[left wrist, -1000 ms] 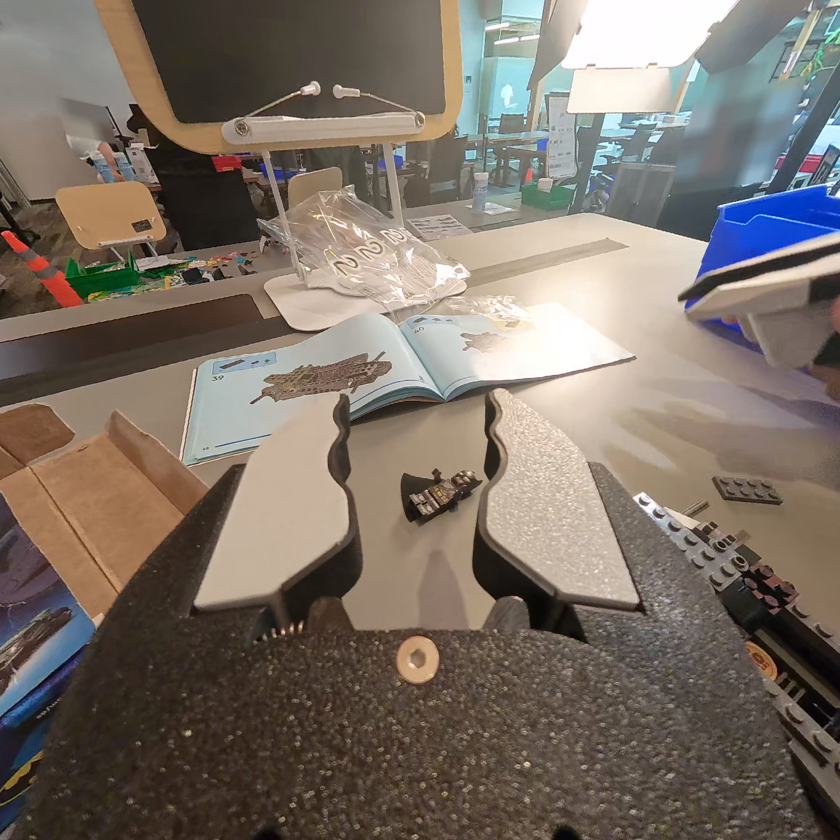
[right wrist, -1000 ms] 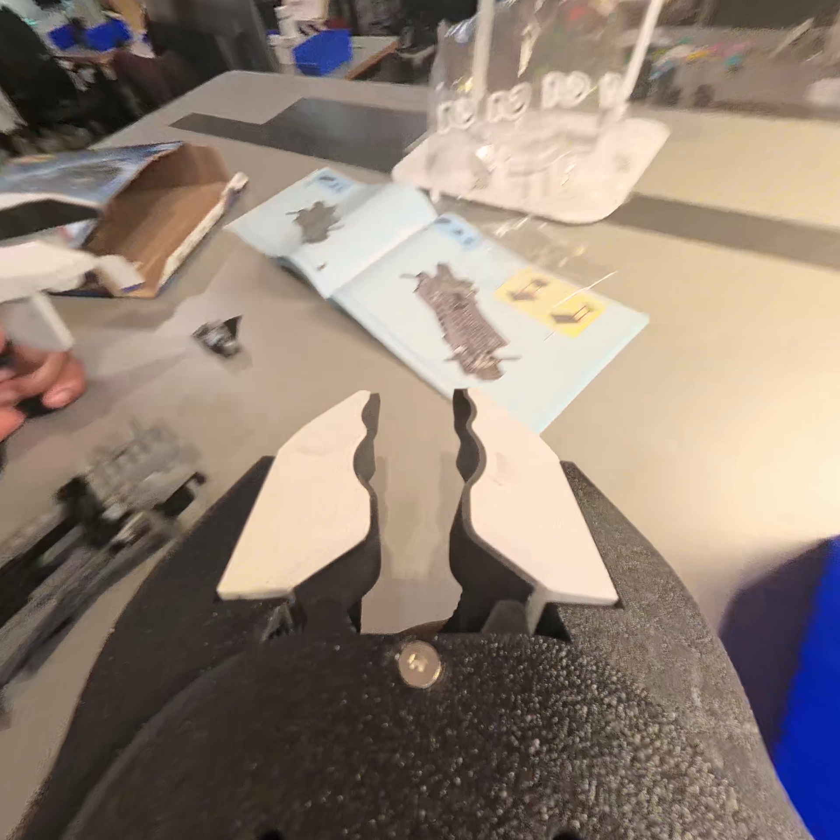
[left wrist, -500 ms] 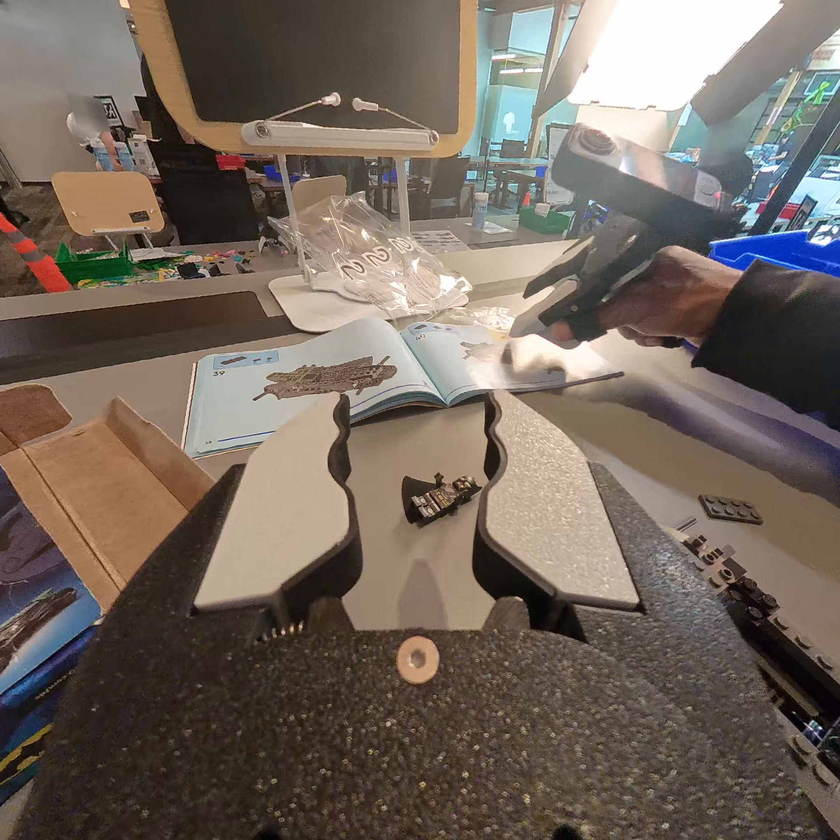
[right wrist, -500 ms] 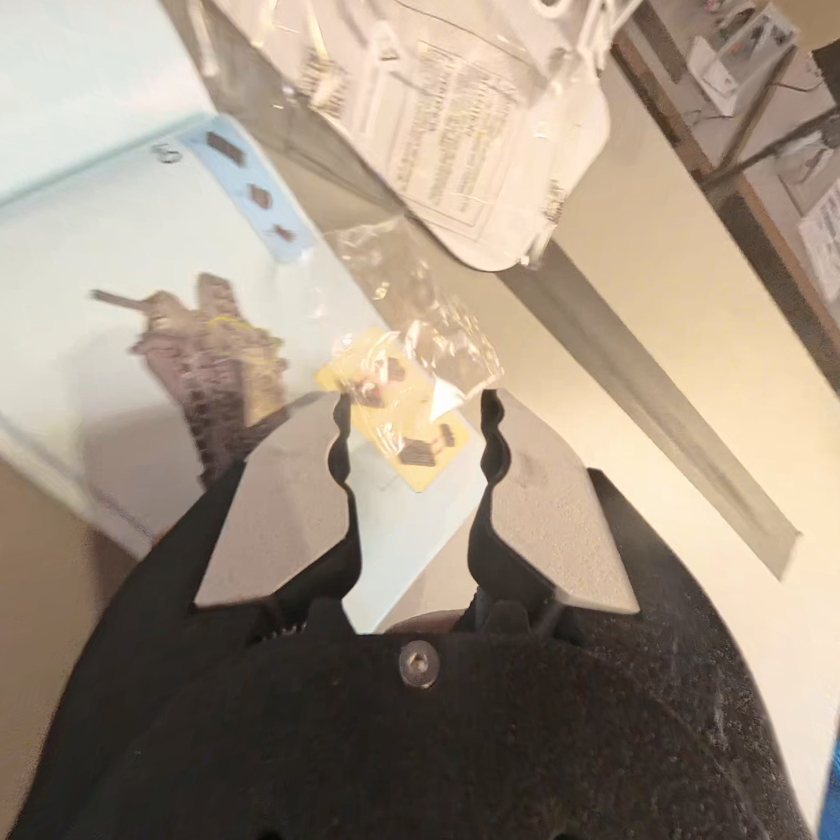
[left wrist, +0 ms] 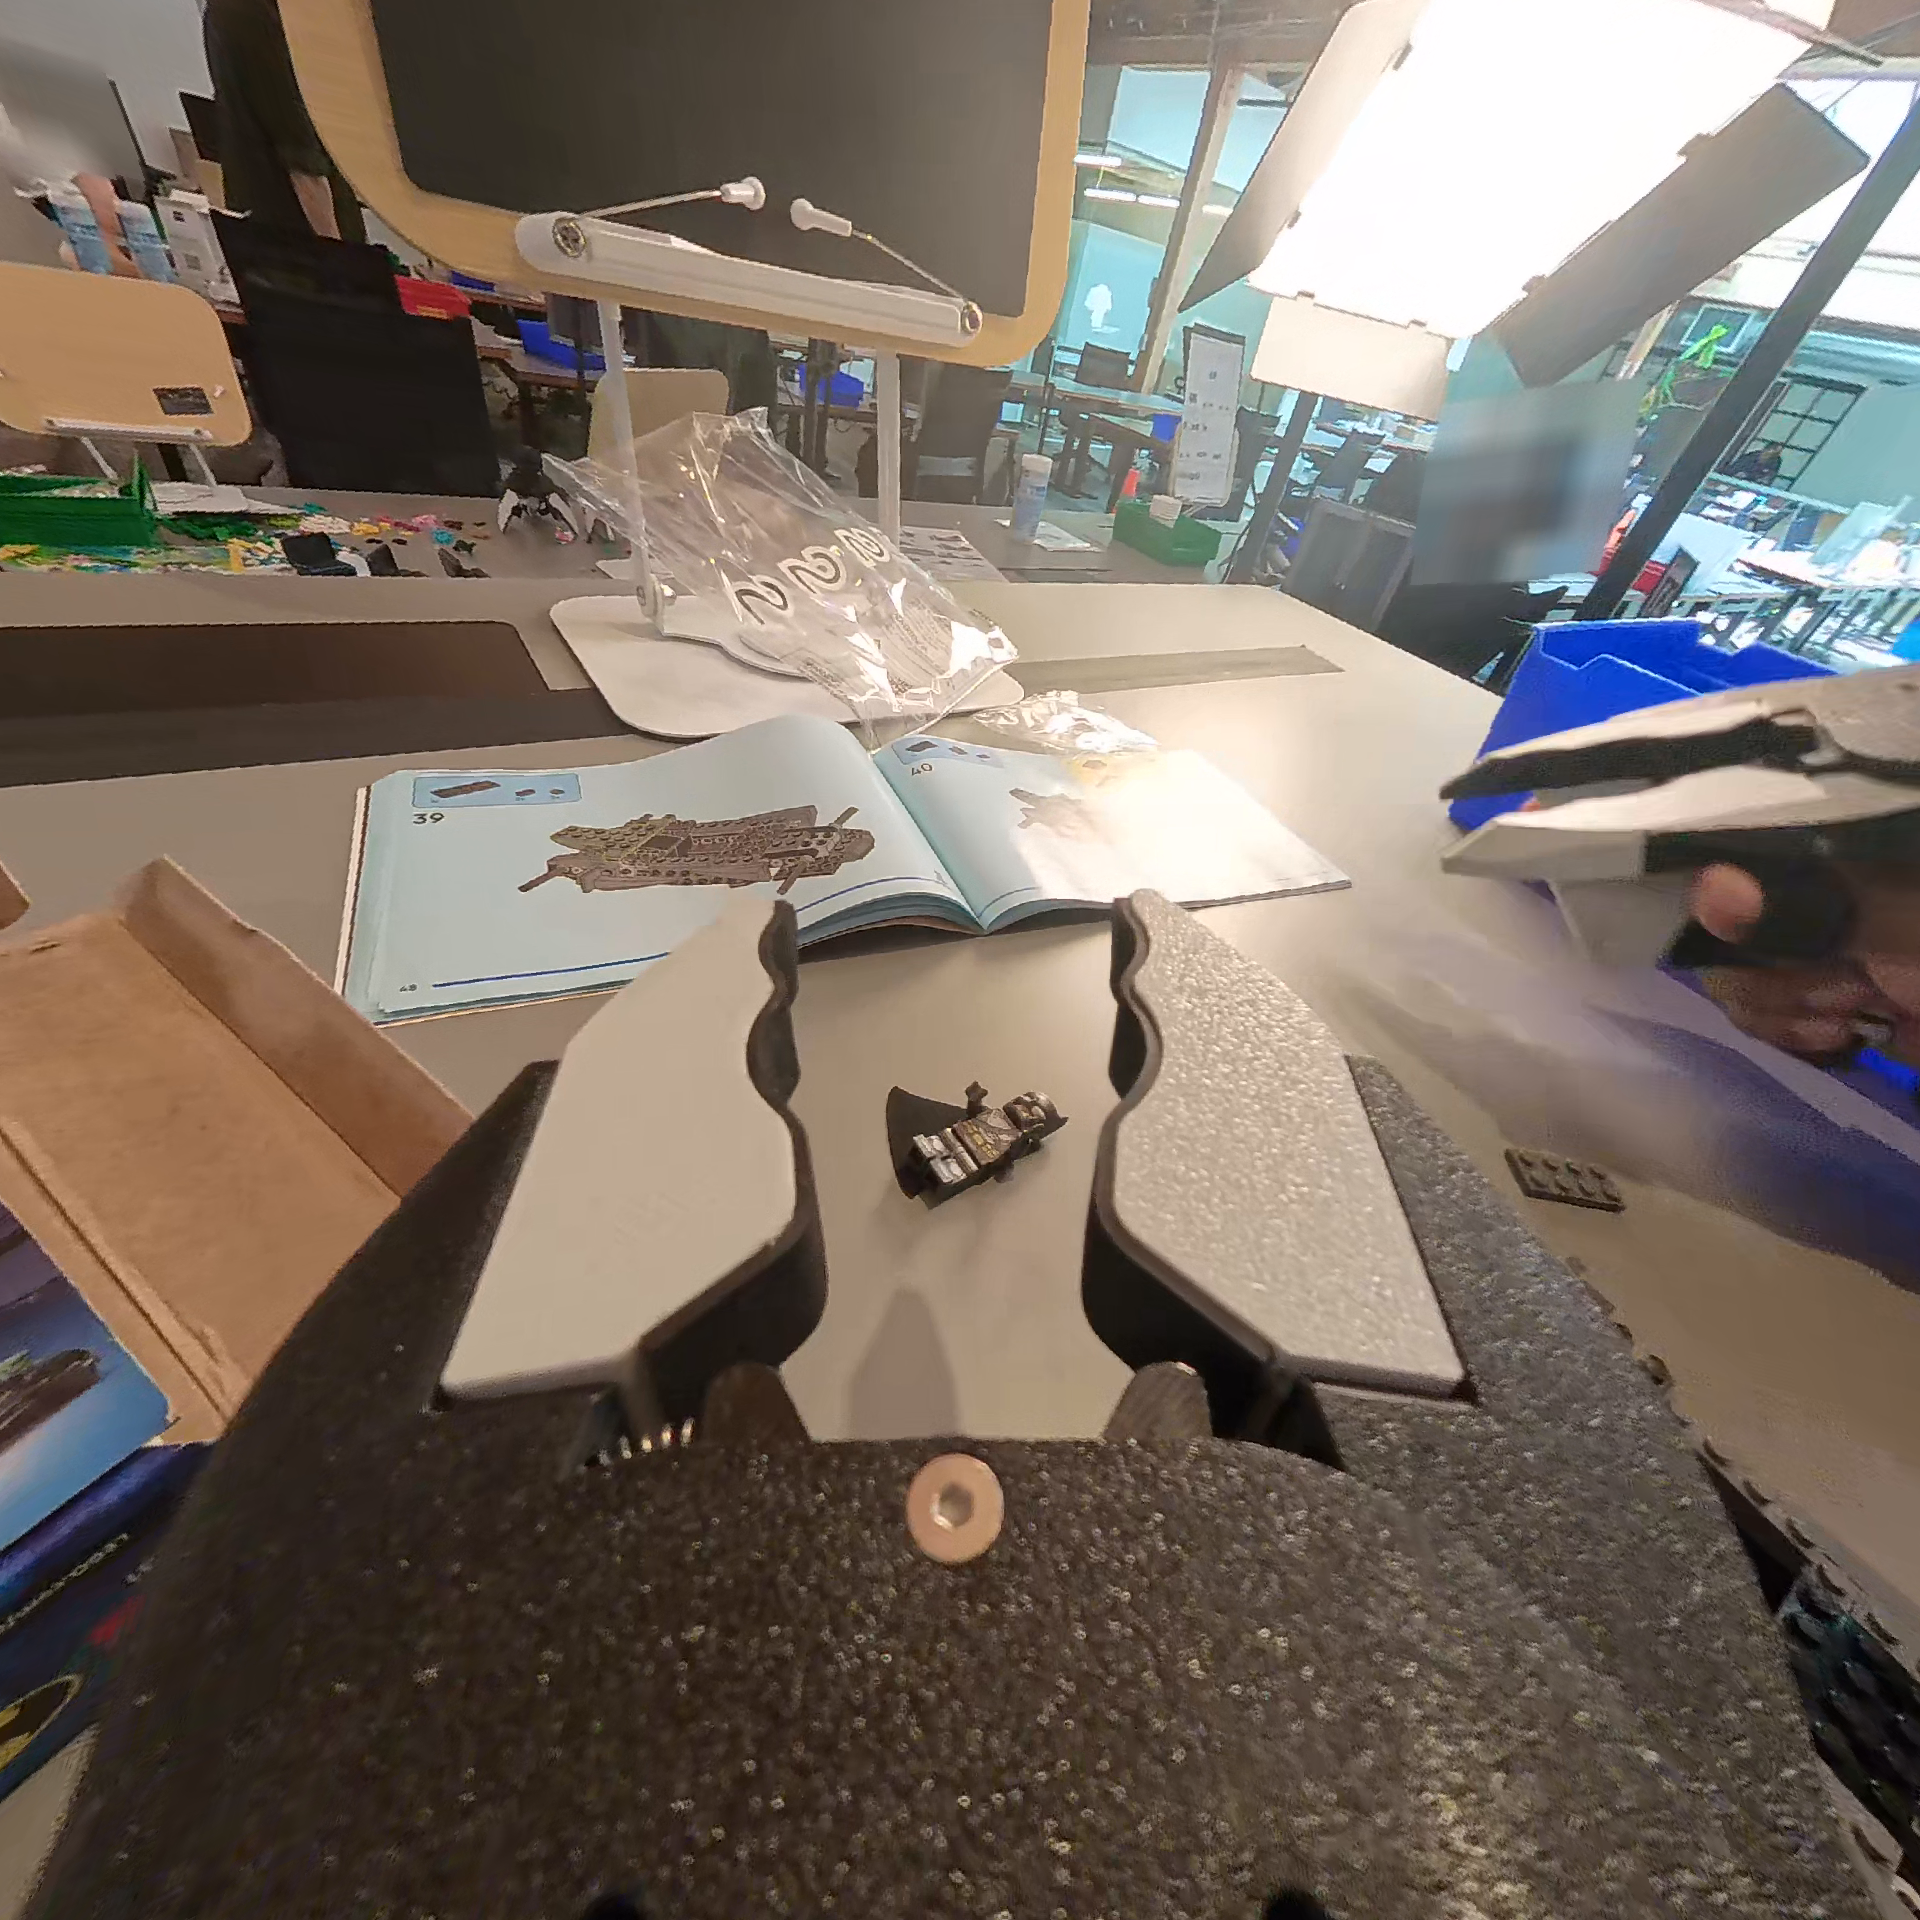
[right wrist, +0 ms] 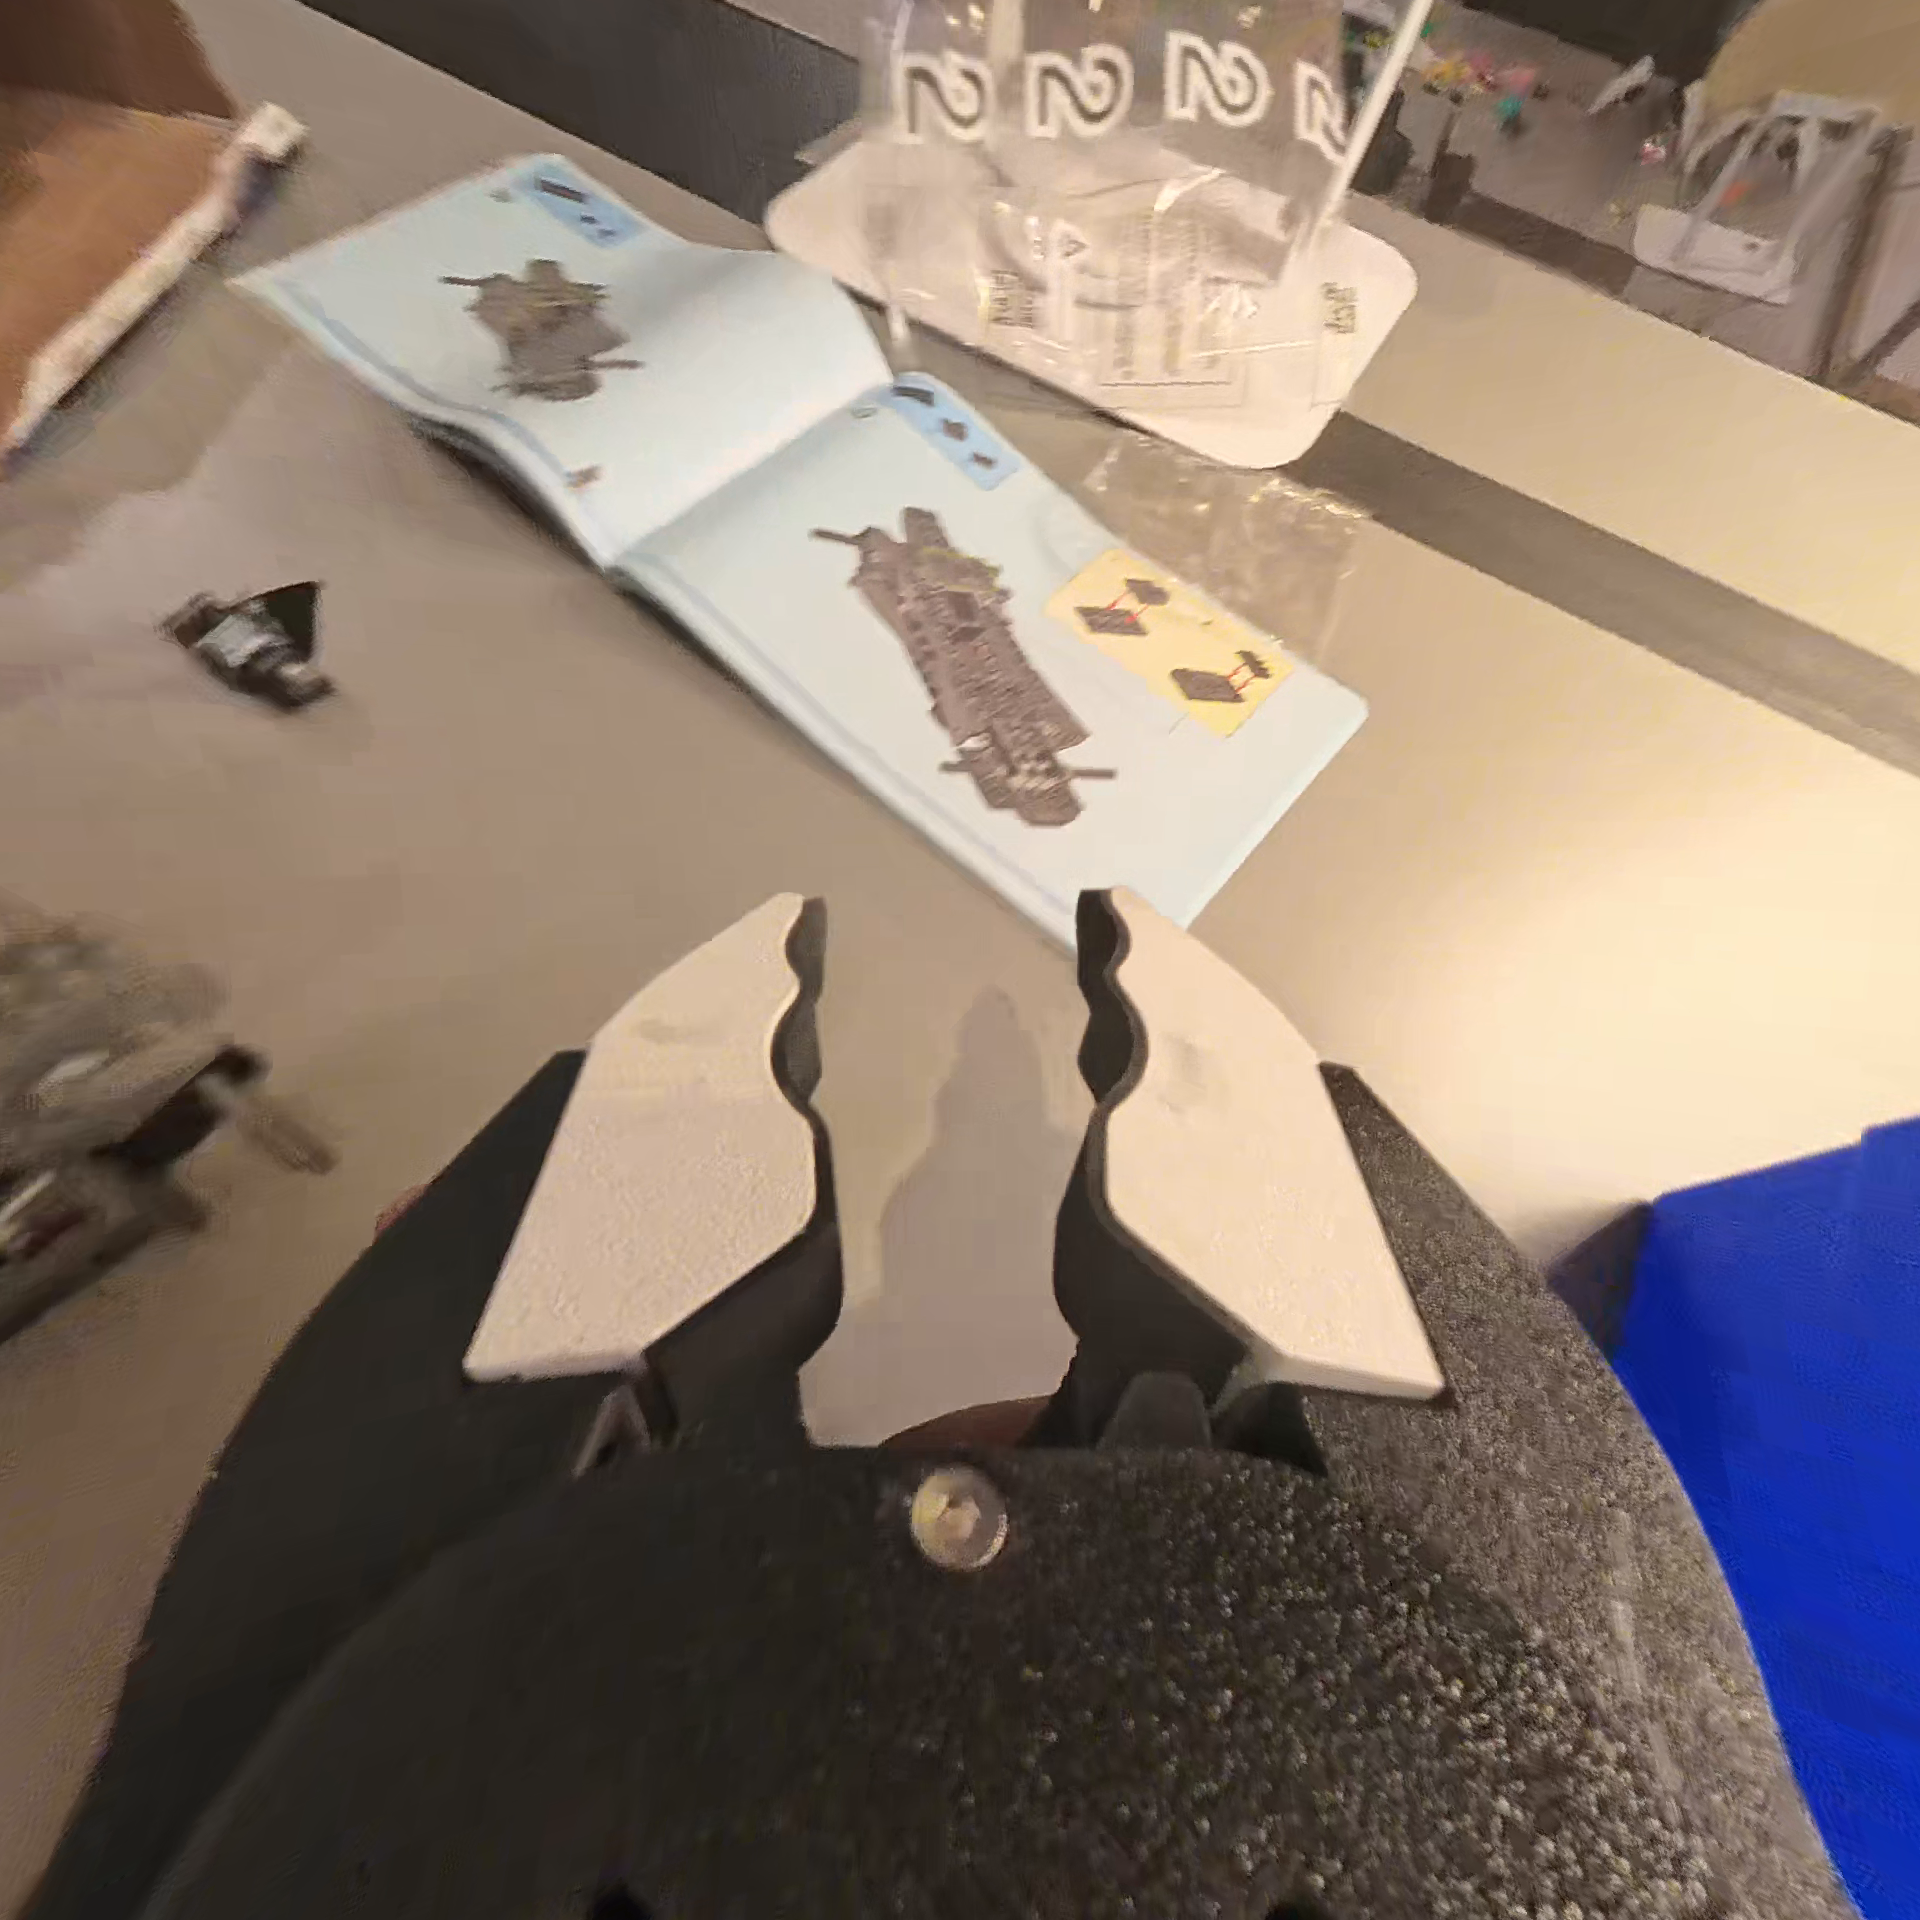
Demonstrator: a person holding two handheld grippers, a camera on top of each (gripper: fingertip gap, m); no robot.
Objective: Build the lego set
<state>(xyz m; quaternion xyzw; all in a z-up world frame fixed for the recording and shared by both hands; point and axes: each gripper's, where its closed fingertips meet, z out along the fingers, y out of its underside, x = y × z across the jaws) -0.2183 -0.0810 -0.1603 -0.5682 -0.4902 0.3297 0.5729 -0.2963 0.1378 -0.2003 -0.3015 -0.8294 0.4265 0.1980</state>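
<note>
Left claw [left wrist: 951, 920] spread wide, empty, poised low over the grey surface [left wrist: 1351, 675]; small dark minifigure [left wrist: 977, 1141] lies flat between its fingers, untouched. Right claw [right wrist: 945, 920] also apart and empty, above bare surface just short of the open instruction booklet [right wrist: 727, 488]. Blue bin [right wrist: 1787, 1403] at right edge; cardboard box [left wrist: 156, 1039] at left.

Left gripper [left wrist: 954, 925] jaws wide, bare; right gripper [right wrist: 948, 920] likewise.

Two hand-held grippers, left [left wrist: 951, 914] and right [right wrist: 940, 909], with black speckled foam bodies, pale grey wavy-edged fingers [left wrist: 665, 1122], one silver screw [left wrist: 954, 1507] each.
</note>
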